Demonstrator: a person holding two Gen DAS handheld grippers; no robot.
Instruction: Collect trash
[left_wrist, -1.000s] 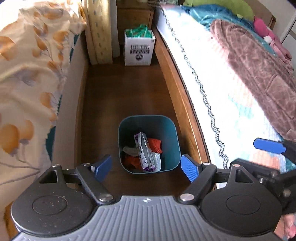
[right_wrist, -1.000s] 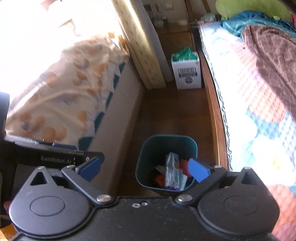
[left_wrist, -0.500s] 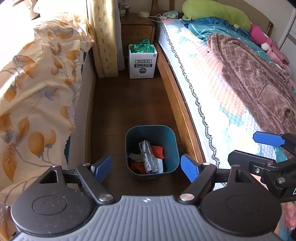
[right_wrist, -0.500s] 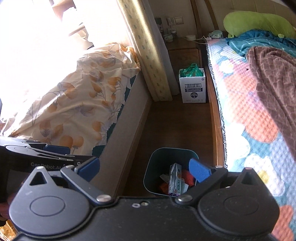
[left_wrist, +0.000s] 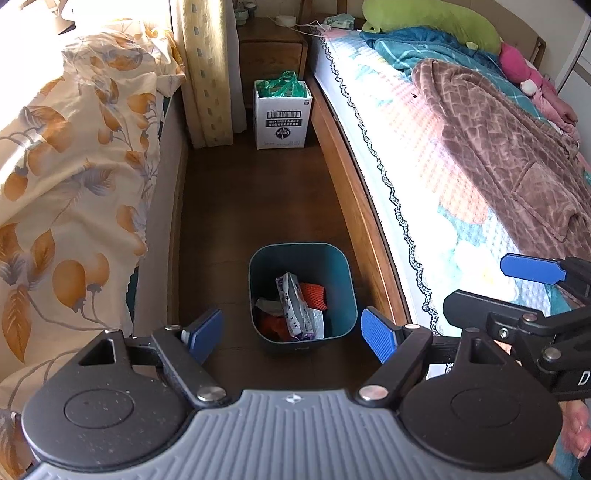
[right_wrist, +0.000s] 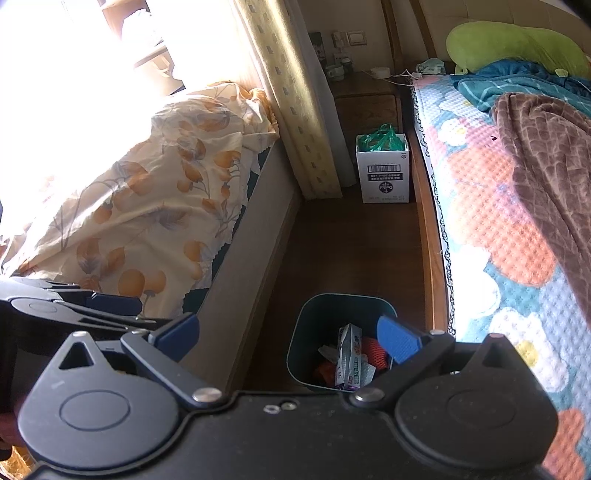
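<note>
Held left gripper and right gripper wide, empty. Ahead below, trash bin upright, mouth up; wrapper lengthwise away. Open floor beyond.

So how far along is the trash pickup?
Done: the bin on the floor already holds wrappers and orange scraps. In hand: nothing; left gripper and right gripper are both open and empty above it. Left: no loose trash shows on the floor strip between the beds.

Narrow floor aisle between beds — bin, box standing in it.
</note>
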